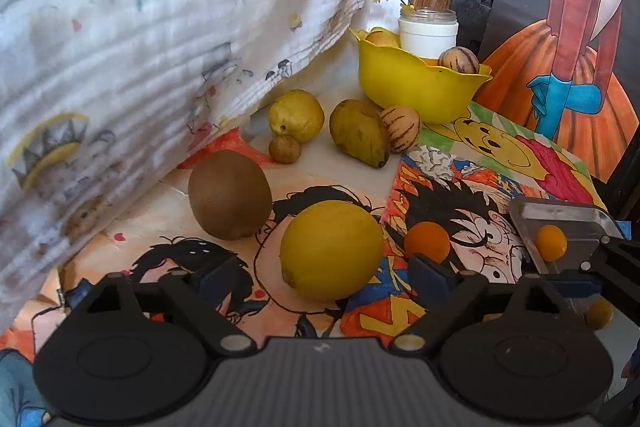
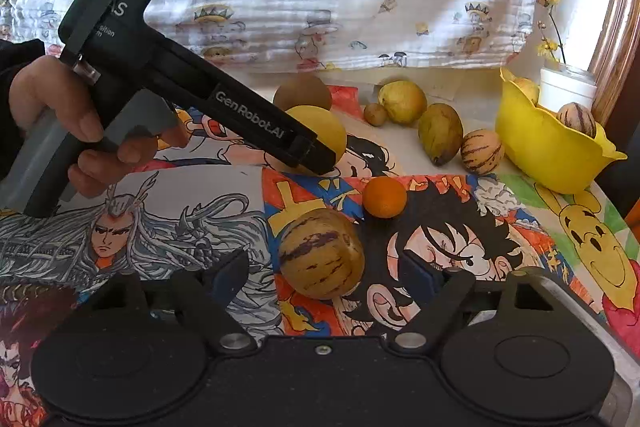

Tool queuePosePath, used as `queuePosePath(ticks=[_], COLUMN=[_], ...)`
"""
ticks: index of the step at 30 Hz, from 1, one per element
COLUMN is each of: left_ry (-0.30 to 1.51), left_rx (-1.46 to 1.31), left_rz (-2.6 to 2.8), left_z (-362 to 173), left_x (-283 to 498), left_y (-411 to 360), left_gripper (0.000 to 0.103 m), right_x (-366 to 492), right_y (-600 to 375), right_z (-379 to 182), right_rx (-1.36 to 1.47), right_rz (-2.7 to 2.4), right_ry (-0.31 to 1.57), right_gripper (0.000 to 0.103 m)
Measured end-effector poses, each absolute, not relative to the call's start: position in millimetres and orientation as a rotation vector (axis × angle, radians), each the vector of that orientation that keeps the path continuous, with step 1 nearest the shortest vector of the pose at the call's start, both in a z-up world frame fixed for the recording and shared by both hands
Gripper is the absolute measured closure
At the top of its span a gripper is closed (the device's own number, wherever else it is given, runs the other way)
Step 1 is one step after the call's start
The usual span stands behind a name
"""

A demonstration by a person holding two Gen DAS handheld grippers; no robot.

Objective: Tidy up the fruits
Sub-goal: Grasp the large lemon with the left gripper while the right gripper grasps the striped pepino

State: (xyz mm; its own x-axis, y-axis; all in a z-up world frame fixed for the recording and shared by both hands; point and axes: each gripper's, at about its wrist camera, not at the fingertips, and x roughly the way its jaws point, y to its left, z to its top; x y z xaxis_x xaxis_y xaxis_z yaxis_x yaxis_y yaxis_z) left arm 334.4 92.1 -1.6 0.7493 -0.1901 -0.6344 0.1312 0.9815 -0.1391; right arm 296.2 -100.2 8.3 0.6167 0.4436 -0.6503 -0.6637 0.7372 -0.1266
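A large yellow lemon (image 1: 332, 251) lies on the drawing-covered table between the fingers of my left gripper (image 1: 324, 279), which is open with a gap at each pad. My right gripper (image 2: 324, 277) is open around a striped pepino melon (image 2: 322, 253), its pads clear of the fruit. A small orange (image 2: 384, 197) sits just beyond it. The yellow bowl (image 1: 416, 87) at the back right holds another striped melon (image 1: 460, 60) and a yellow fruit. A kiwi (image 1: 230, 195) stands left of the lemon.
Near the bowl lie a second lemon (image 1: 296, 115), a small brown fruit (image 1: 285, 148), a greenish mango (image 1: 360, 133) and a striped melon (image 1: 400, 129). A white jar (image 1: 428, 33) stands behind the bowl. A printed cloth (image 1: 140, 47) hangs along the left. A hand (image 2: 60, 115) grips the left tool.
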Motion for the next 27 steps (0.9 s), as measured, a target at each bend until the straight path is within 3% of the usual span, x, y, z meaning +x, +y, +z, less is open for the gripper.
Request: queuePosePath(ticks=[9, 14, 22, 27], left_ry=[0.701, 0.713, 0.706, 0.697], left_rx=[-0.09, -0.085, -0.092, -0.096], left_rz=[-0.177, -0.187, -0.183, -0.173], left_z=[-7.6, -10.9, -11.4, -12.0], left_x=[343.7, 346.8, 347.4, 346.0], left_y=[86.7, 84.5, 84.1, 84.2], left_gripper=[0.024, 0.039, 0.041, 0.042], right_x=[305.6, 311.5, 312.9, 312.7], right_y=[-100.6, -102.4, -103.8, -103.2], right_z=[2.4, 1.2, -0.1, -0.6], right_rx=[-0.333, -0.294, -0.26, -0.256], right_rz=[0.662, 0.669, 0.679, 0.684], right_ry=[0.653, 0.665, 0.668, 0.664], right_gripper=[0.03, 0.033, 0.049, 0.053])
